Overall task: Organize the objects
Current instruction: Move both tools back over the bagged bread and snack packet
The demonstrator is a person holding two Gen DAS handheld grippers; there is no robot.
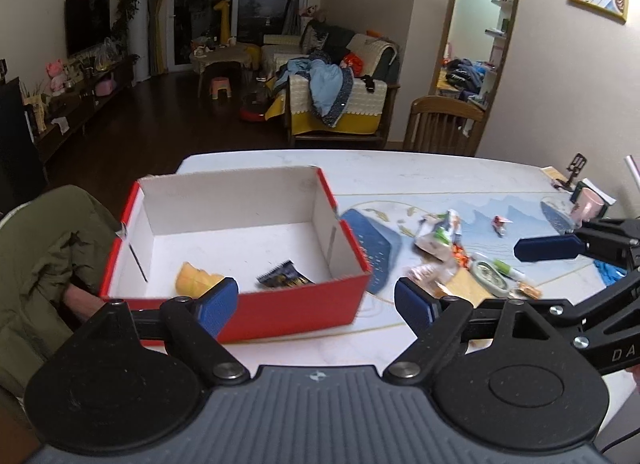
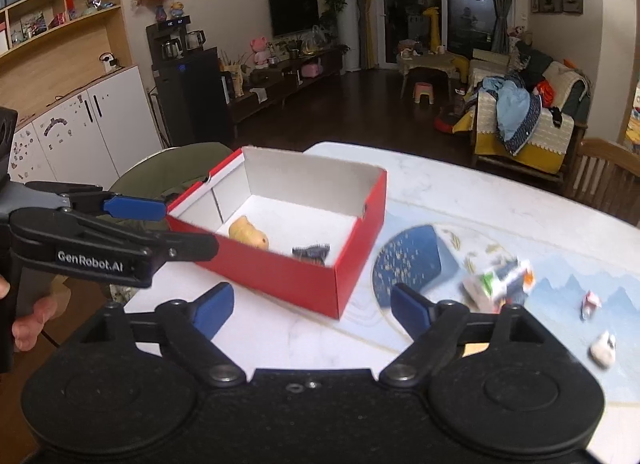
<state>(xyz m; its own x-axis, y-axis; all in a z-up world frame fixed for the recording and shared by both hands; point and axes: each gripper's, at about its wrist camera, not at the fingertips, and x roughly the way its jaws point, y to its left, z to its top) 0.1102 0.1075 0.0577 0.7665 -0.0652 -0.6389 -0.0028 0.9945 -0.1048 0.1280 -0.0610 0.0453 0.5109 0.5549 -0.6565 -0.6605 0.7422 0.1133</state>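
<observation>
A red box (image 1: 288, 306) with a white inside stands on the table; it also shows in the right wrist view (image 2: 288, 276). In it lie a yellow-orange object (image 1: 196, 278) (image 2: 248, 233) and a dark snack packet (image 1: 284, 276) (image 2: 310, 253). Loose items lie to the right of the box: a blurred white and green packet (image 1: 440, 234) (image 2: 500, 282), a small red and white wrapper (image 1: 500, 223) (image 2: 590, 302), a white object (image 2: 604, 350). My left gripper (image 1: 316, 302) is open and empty before the box. My right gripper (image 2: 312, 308) is open and empty.
A patterned blue mat (image 1: 460, 200) covers the table's right part. A pink cup (image 1: 588, 204) and a phone stand (image 1: 574, 172) are at the far right. A wooden chair (image 1: 444, 124) stands behind the table. A green jacket (image 1: 48, 248) hangs at the left.
</observation>
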